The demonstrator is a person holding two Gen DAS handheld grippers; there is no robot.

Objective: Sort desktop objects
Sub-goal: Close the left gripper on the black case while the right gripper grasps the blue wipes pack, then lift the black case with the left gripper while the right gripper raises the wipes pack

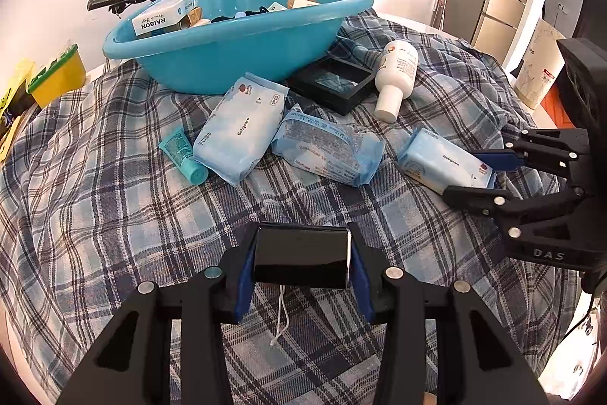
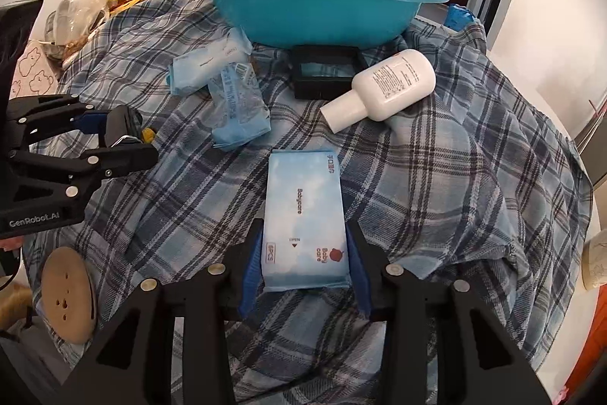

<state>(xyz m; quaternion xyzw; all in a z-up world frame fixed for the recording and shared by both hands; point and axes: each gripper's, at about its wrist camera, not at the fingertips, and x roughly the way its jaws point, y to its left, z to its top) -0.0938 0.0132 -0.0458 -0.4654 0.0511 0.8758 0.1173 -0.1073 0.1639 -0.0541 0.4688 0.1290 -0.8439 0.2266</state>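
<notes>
the blue basin [image 1: 227, 52] sits at the upper middle of the left wrist view on a plaid cloth [image 1: 114, 177], and it already holds a white raison box [image 1: 163, 16] and a few smaller things, so part of the sorting looks done. the left gripper [image 1: 301, 255], at the lower centre of that view, is clenched on a small black box [image 1: 301, 253], lifted clear of the cloth with a white string dangling under it.

in the right wrist view the right gripper [image 2: 305, 266] at the lower centre has its jaws drawn in against the sides of a pale blue wipes pack [image 2: 305, 215], which lies flat on the cloth; the pads appear to press it, so it counts as grasped but not raised.

left on the cloth: two more wipes packs [image 1: 239, 128] at the centre of the left view, a teal tube [image 1: 182, 154] to their left, a black tray [image 1: 330, 84] just under the basin's rim, and a white bottle [image 1: 394, 76] lying on its side at the upper right. by my reckoning the job is well short of done.
</notes>
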